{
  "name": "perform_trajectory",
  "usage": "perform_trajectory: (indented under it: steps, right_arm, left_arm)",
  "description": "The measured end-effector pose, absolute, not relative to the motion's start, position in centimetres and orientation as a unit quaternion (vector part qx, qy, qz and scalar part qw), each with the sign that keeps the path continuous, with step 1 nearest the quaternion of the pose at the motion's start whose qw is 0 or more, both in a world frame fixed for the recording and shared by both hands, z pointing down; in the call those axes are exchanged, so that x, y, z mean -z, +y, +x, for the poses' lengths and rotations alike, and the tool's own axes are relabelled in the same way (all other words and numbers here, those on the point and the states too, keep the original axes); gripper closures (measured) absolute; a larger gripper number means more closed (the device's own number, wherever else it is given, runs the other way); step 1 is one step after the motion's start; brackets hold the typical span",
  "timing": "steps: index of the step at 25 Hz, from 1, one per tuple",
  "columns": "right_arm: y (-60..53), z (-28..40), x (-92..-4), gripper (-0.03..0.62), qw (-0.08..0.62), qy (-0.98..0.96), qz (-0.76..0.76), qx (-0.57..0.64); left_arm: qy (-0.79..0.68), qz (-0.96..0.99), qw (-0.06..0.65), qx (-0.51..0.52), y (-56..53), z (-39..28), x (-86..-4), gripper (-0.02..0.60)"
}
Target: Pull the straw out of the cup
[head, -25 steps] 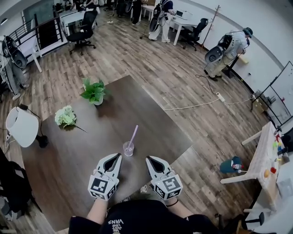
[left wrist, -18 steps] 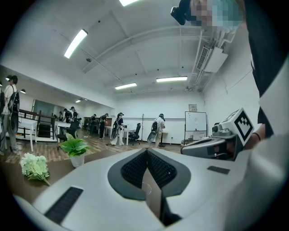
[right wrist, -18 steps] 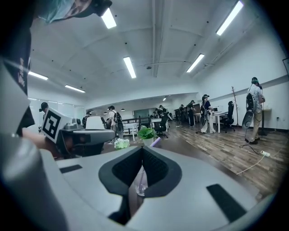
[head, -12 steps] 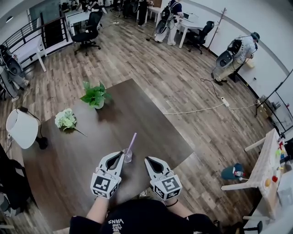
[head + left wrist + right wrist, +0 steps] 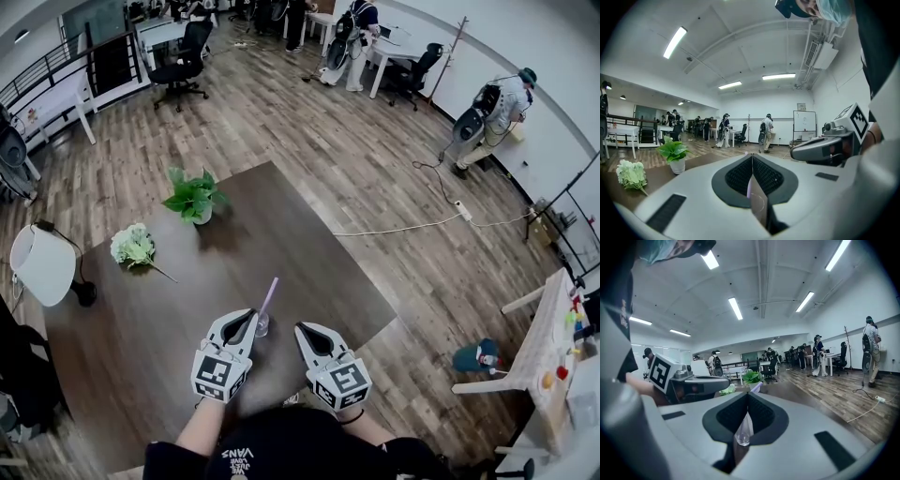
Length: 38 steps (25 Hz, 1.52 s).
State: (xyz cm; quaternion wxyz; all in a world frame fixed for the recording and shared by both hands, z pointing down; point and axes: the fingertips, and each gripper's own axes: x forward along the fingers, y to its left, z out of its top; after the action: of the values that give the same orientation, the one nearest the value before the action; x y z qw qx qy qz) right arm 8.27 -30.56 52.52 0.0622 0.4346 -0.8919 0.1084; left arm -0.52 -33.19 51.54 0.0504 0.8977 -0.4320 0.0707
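Observation:
A small clear cup (image 5: pixel 262 324) stands on the dark brown table (image 5: pixel 309 253) with a pale purple straw (image 5: pixel 270 293) leaning up and away from me. My left gripper (image 5: pixel 247 319) is shut and holds nothing; its tip sits close beside the cup's left side. My right gripper (image 5: pixel 301 330) is also shut and lies a little to the cup's right. In the right gripper view the cup (image 5: pixel 743 434) shows through the slit behind the closed jaws (image 5: pixel 747 393), with the straw's tip (image 5: pixel 756 386) above them. In the left gripper view the cup (image 5: pixel 758 206) shows behind my left gripper (image 5: pixel 752 154).
A potted green plant (image 5: pixel 192 197) and a bunch of white flowers (image 5: pixel 133 246) stand at the table's far left. A white chair (image 5: pixel 42 264) is off the left edge. The table's right corner (image 5: pixel 389 302) is near my right gripper. People work far back.
Both grippers have moved forward toward the cup. The left tip is now right beside it. Cup and straw have stayed put.

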Motion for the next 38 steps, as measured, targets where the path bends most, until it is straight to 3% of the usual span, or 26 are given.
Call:
perform_trajectory:
  steps: [13, 16, 22, 38]
  right_arm:
    - [-31.0, 7.8, -53.3, 0.577, 0.068, -0.89, 0.437, -0.114]
    - [-31.0, 7.7, -53.3, 0.577, 0.069, -0.889, 0.437, -0.115]
    - [-30.9, 7.9, -53.4, 0.577, 0.07, -0.889, 0.437, -0.117]
    - [-31.1, 8.0, -53.6, 0.577, 0.076, -0.889, 0.436, -0.117]
  left_arm:
    - [-0.407, 0.902, 0.089, -0.112, -35.0, 0.3, -55.7, 0.566]
    - [-0.402, 0.902, 0.1, -0.119, -35.2, 0.5, -56.4, 0.496]
    - [-0.395, 0.901, 0.105, -0.147, -35.6, 1.0, -58.0, 0.42]
    - [-0.375, 0.899, 0.124, -0.192, -37.0, 1.9, -60.0, 0.42]
